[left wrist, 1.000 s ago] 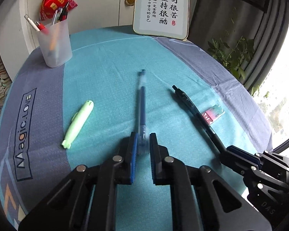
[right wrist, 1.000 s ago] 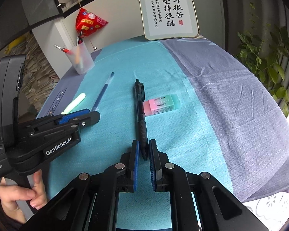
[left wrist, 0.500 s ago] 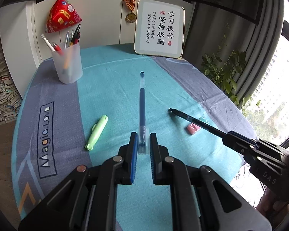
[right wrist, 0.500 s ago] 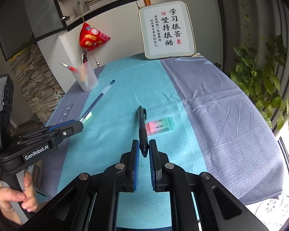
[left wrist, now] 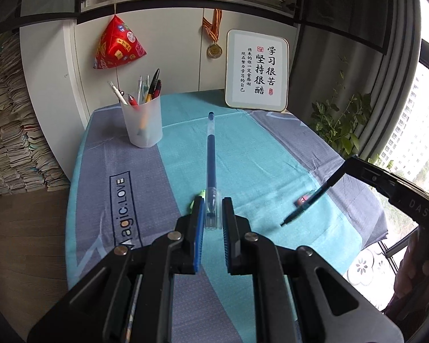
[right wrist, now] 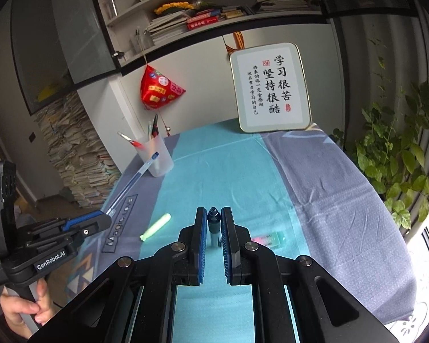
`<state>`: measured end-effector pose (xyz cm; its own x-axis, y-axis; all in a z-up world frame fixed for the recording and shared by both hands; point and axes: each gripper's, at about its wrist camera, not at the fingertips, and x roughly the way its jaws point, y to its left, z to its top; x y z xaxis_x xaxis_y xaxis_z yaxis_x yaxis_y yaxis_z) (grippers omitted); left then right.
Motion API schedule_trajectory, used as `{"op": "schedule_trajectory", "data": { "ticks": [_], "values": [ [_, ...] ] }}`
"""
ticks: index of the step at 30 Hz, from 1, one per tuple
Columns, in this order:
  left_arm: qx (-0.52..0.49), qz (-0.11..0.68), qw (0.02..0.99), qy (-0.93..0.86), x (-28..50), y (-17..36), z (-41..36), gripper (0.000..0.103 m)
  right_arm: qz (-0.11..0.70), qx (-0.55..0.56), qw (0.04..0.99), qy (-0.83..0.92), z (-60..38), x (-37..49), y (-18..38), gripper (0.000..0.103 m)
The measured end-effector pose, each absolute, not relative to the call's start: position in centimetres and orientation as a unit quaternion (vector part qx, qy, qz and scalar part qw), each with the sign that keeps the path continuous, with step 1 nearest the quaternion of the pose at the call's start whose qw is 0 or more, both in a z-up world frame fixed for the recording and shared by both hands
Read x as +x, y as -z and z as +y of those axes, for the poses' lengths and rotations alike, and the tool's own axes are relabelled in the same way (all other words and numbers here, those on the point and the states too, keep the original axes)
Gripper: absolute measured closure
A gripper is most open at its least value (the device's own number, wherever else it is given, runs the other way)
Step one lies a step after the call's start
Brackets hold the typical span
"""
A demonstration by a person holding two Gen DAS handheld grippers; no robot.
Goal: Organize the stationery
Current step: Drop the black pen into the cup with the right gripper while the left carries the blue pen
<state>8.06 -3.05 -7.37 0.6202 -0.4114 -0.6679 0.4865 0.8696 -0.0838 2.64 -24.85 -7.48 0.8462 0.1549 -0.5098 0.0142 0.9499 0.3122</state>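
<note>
A round tabletop (left wrist: 105, 154) under a teal-and-grey cloth carries a frosted plastic pen cup (left wrist: 141, 124), full of pens, near its far left edge. The left tool (left wrist: 211, 214) is pinching a clear blue-ink gel pen (left wrist: 211, 154) by its rear end — raised clear of the cloth. The right tool (right wrist: 213, 223) clamps a black retractable pen (right wrist: 213, 220) likewise. A pale green highlighter (right wrist: 156, 226) and a pink-and-green eraser (right wrist: 267, 238) lie flat on the teal strip.

Both wrist views look down, seemingly close, sharing the table (left wrist: 243, 154).
</note>
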Motion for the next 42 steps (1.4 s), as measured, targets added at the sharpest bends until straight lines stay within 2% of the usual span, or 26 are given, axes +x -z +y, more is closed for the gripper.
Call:
{"op": "schedule_trajectory", "data": {
  "ticks": [17,21,22,23,24,26,31,35,38,42],
  "values": [
    [0.026,0.306,0.925,0.224,11.7,2.6,2.3,0.095,0.190,0.111,0.970,-0.100,-19.9,8.4,-1.8,0.092],
    [0.032,0.319,0.919,0.227,10.4,4.3,3.6,0.094,0.192,0.103,0.969,-0.118,-18.6,8.5,-1.8,0.092],
    [0.032,0.331,0.914,0.233,9.9,5.3,3.9,0.092,0.192,0.104,0.968,-0.121,-18.6,8.3,-1.5,0.092],
    [0.031,0.346,0.907,0.237,9.3,6.4,4.2,0.086,0.195,0.105,0.968,-0.121,-18.5,8.2,-1.1,0.092],
    [0.031,0.360,0.902,0.238,8.8,7.6,4.5,0.075,0.200,0.108,0.966,-0.123,-18.4,8.1,-0.7,0.092],
    [0.038,0.385,0.893,0.233,8.2,10.0,4.6,0.061,0.211,0.115,0.963,-0.126,-18.5,8.2,0.1,0.092],
    [0.023,0.424,0.870,0.249,7.6,13.8,4.6,0.060,0.232,0.121,0.957,-0.128,-18.3,8.1,1.5,0.092],
    [0.030,0.448,0.856,0.257,7.5,15.7,3.7,0.063,0.239,0.126,0.954,-0.128,-18.5,7.8,2.0,0.092],
    [0.059,0.452,0.856,0.244,7.1,16.7,3.3,0.091,0.240,0.127,0.954,-0.125,-18.7,7.8,2.2,0.092],
    [0.008,0.463,0.851,0.248,8.2,16.3,4.9,0.093,0.238,0.134,0.954,-0.124,-19.1,7.7,2.1,0.092]
  ]
}}
